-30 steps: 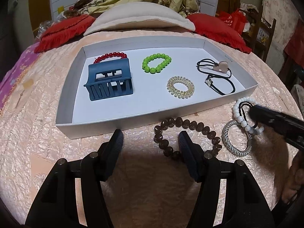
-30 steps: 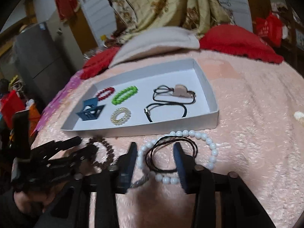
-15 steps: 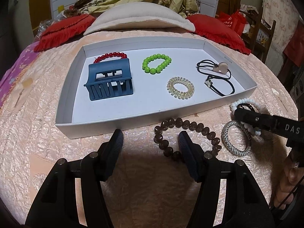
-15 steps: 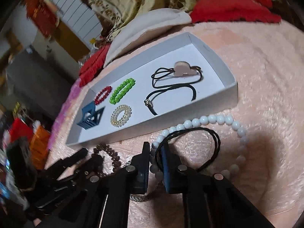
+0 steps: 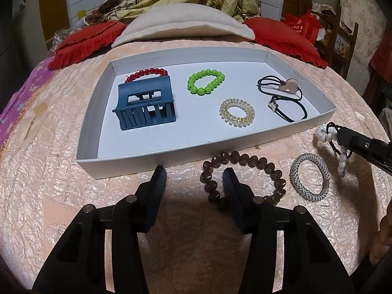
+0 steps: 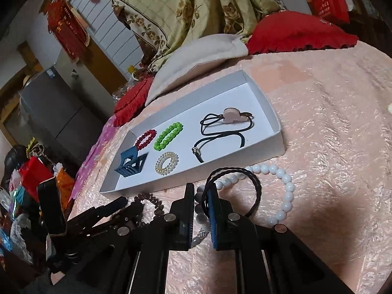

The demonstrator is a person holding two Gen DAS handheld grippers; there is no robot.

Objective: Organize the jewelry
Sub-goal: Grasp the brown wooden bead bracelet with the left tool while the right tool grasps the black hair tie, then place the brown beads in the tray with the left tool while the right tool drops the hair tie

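Right hand-held gripper (image 6: pixel 201 196) is clamped on the black braided hair tie (image 6: pixel 232 171), lifted with the white bead bracelet (image 6: pixel 284 178) off the bed; white tray (image 6: pixel 276 142) lies directly ahead. Left hand-held gripper (image 5: pixel 193 178) is held apart, empty, at the brown bead bracelet (image 5: pixel 245 161).

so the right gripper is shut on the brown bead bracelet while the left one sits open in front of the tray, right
Not quite: the right gripper is shut on the black braided hair tie and white bead bracelet, per the right wrist view. The left gripper is open before the white tray.
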